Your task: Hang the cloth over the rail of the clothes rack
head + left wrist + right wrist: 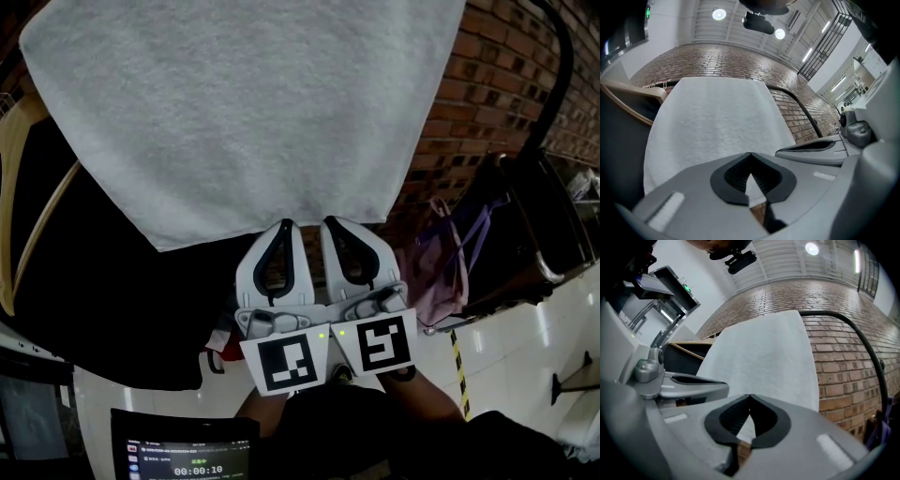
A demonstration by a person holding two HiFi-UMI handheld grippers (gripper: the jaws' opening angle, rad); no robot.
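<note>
A pale grey cloth (244,112) hangs flat in front of a brick wall, its top out of the head view. Both grippers sit side by side at its lower edge. My left gripper (281,225) and my right gripper (335,222) are shut, their tips just at that edge. In the left gripper view the cloth (712,122) fills the space beyond the closed left gripper (750,153). The right gripper view shows the same cloth (764,352) past the shut right gripper (750,396). No fold shows between the pads. A black curved rail (853,329) runs off to the cloth's right.
A wooden hanger (19,187) with a black garment (94,309) hangs left of the cloth. Pink and purple clothes (441,272) hang at the right on a black rack frame (562,56). The brick wall (469,112) stands behind. A screen (183,455) sits near my body.
</note>
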